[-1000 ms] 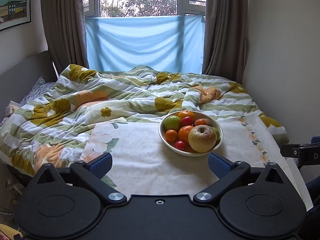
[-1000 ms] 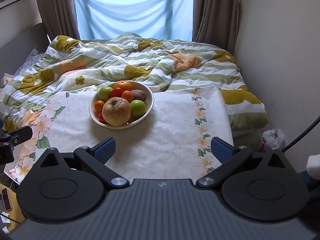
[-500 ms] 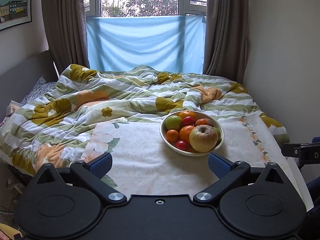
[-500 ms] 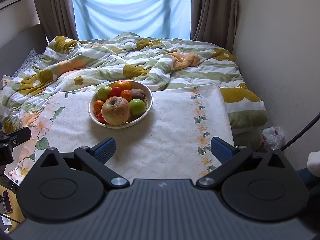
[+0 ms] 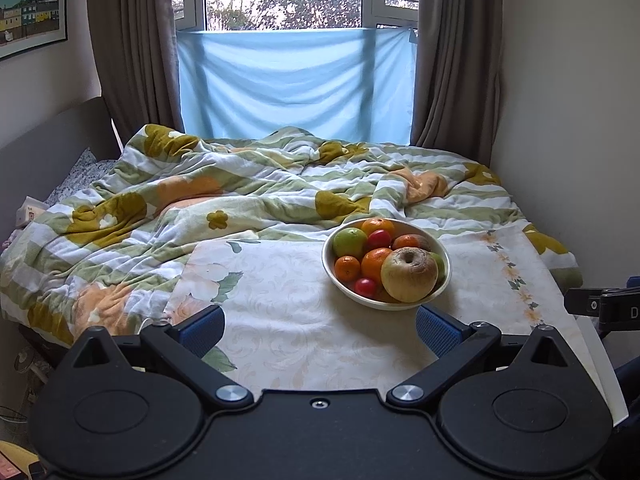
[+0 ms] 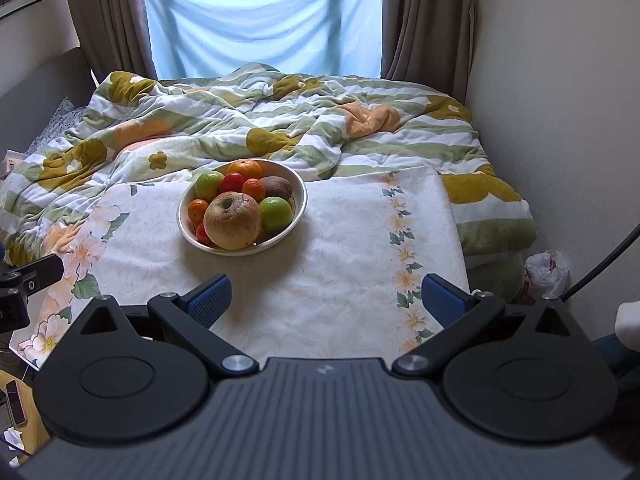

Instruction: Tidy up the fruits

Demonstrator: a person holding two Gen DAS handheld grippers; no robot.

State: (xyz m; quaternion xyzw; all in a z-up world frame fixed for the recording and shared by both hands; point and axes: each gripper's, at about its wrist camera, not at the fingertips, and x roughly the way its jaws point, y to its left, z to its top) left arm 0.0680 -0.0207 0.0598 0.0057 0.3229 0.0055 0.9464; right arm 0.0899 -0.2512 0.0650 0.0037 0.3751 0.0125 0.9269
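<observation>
Between wall and rumpled quilt (image 5: 224, 200) — bare floral cloth (image 6: 344, 280) around the fruit bowl (image 6: 302, 204).
Left tongs (image 5: 318, 330) and right tongs (image 6: 325, 300) gape wide, empty — bowl's lower fruit hidden.

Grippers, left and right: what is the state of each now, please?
Left gripper: open, holding nothing.
Right gripper: open, holding nothing.

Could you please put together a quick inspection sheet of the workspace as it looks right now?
Surface: floral cloth spread flat over the bed.
Job's things: white bowl on the cloth, heaped with fruit; large apple nearest the camera.
Clutter: rumpled quilt behind the bowl; plastic bag on the floor.
Grippers: left gripper and right gripper both open, empty.
Cables: dark cable at the right edge.
Surroundings: curtains, blue window cloth.
</observation>
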